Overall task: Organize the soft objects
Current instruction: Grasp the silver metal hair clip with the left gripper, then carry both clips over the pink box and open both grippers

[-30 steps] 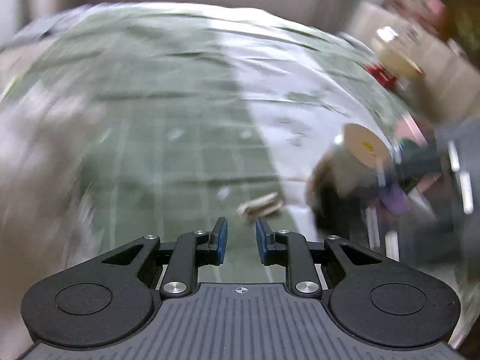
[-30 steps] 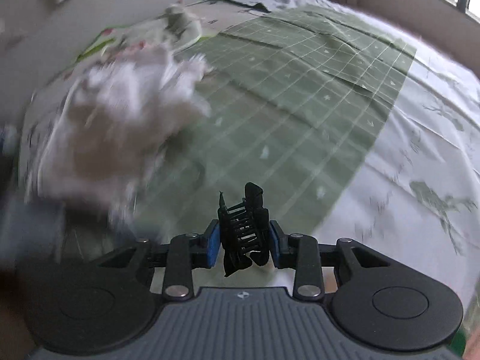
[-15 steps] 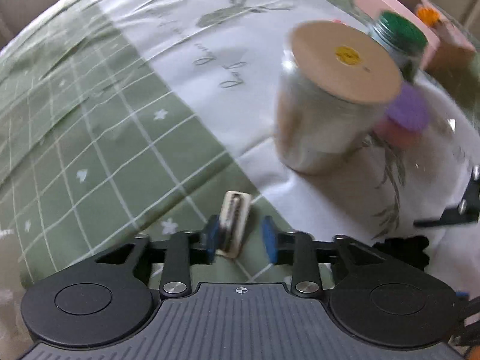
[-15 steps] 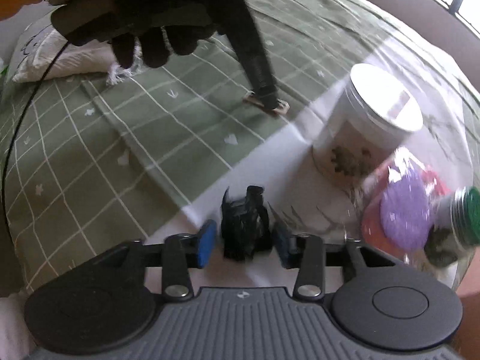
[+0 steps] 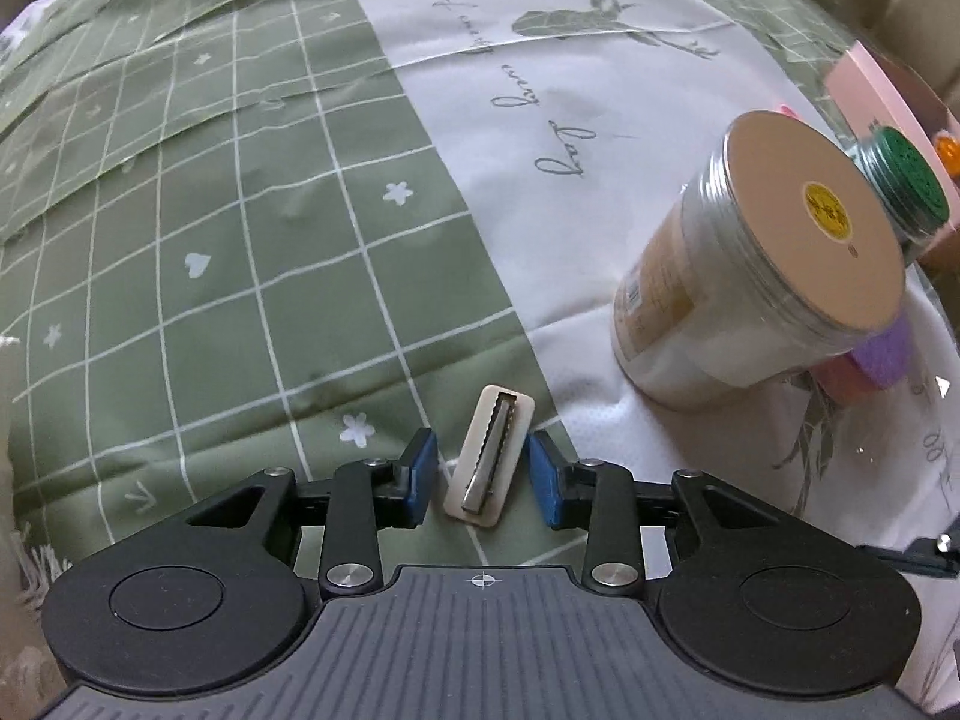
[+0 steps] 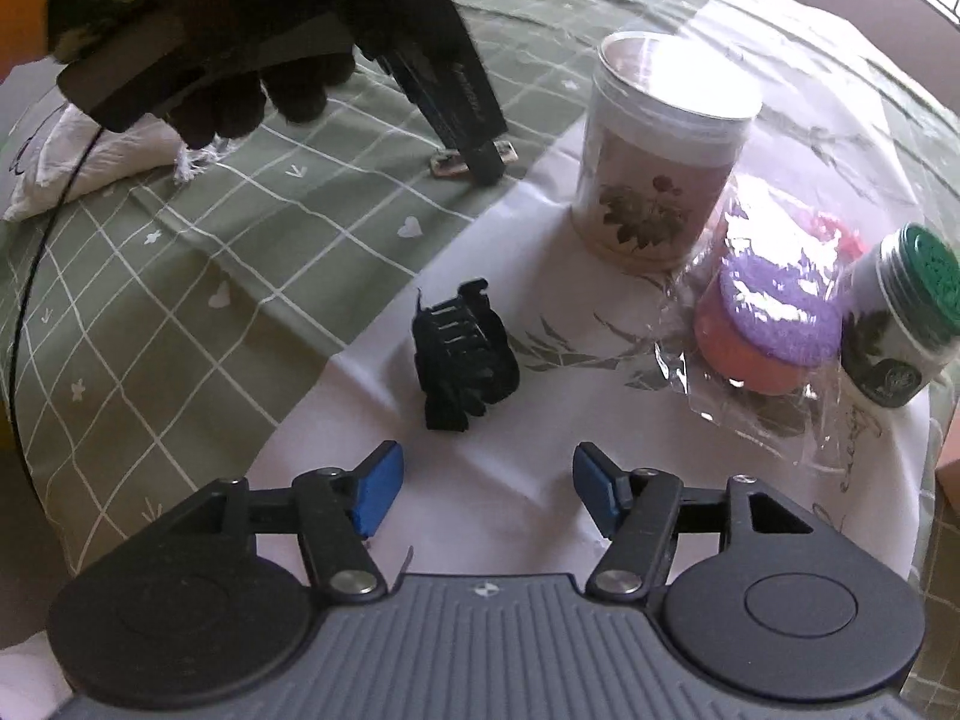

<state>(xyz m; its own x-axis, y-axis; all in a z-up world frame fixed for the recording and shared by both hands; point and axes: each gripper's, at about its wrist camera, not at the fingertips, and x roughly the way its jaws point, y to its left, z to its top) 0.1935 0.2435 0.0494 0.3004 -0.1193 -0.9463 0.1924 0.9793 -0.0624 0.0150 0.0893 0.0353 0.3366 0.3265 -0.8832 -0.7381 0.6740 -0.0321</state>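
A cream hair clip with a metal toothed bar (image 5: 489, 459) lies on the bed cover between the fingers of my left gripper (image 5: 485, 477), which is open around it without touching. In the right wrist view the left gripper (image 6: 480, 165) stands over that clip (image 6: 450, 165). A black claw hair clip (image 6: 462, 354) lies on the white sheet just ahead of my right gripper (image 6: 483, 492), which is open and empty. A white fringed cloth (image 6: 90, 162) lies at the far left.
A clear jar with a tan lid (image 5: 762, 282) stands to the right. A small green-lidded jar (image 6: 900, 318) and bagged purple and orange sponges (image 6: 774, 324) lie beside it. A pink box (image 5: 882, 90) sits at the far right bed edge.
My right gripper has opened and let go of the black claw clip, which now lies on the sheet. My left gripper has come down around the cream clip and opened wider.
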